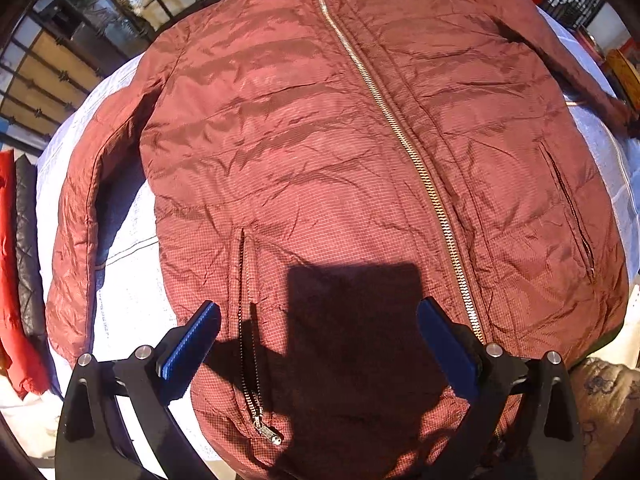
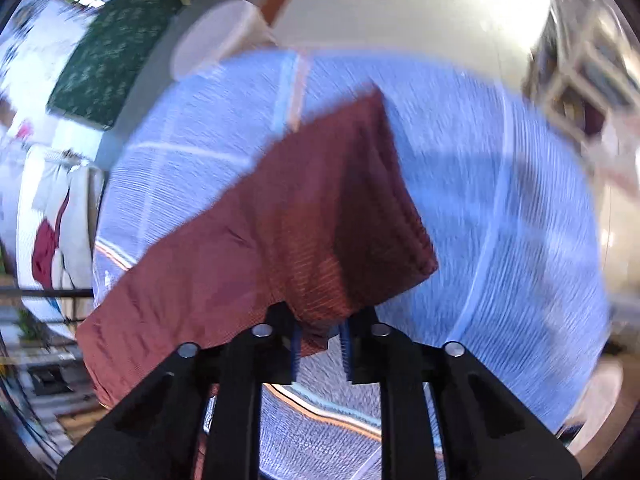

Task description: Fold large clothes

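On the pale cloth-covered surface [image 1: 132,276] lies the maroon jacket [image 1: 320,140], zipped. Left tool [image 1: 318,344] hovers spread wide above its hem. Right tool [image 2: 320,344] pinches a sleeve [image 2: 304,216].

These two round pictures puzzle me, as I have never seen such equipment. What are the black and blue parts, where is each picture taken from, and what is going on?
A person holds a two-finger claw in each hand, and a wide-angle camera on each looks along its fingers. In the left view, the left claw hangs open above a dark red jacket, zipped shut and spread on a pale blue cloth. In the blurred right view, the right claw is shut on a sleeve of that jacket, probably to fold it.
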Available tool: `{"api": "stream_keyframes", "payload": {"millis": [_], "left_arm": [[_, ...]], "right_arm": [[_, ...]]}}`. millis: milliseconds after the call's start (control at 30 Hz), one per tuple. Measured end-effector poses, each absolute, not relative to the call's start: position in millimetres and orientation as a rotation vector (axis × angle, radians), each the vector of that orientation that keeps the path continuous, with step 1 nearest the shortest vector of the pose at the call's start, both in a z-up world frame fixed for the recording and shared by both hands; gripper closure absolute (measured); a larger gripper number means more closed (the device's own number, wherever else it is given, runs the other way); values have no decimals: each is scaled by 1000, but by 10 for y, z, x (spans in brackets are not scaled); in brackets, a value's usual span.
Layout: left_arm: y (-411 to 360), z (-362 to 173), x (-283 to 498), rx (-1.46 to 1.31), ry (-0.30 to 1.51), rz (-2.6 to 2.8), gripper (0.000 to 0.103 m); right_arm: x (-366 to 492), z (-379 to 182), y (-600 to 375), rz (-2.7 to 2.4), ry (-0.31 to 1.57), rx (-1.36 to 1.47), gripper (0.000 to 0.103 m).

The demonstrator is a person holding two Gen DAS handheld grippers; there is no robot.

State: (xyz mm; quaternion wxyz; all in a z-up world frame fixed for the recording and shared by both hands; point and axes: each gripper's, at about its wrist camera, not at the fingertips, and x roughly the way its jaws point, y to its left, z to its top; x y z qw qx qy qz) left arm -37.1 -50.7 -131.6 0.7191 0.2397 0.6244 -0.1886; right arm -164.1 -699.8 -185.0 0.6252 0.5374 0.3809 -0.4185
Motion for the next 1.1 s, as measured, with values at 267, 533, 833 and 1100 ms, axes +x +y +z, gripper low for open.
{"api": "stream_keyframes", "payload": {"millis": [267,533,833,1100], "left_arm": [[-456,-1362,-95,476,1371,-426,6],[-218,-1350,39,397,1379,-387,6],[156,-1216,226,273,1356,-312,6],[501,-1006,332,180,1312,-239,6]], "right_arm": [[-1424,-871,-7653,-952,817,992,93],[-742,-523,-7113,-919,938,629,93],[936,616,-5586,-491,782,304,93],[2174,219,-3090,26,855,70,93]]}}
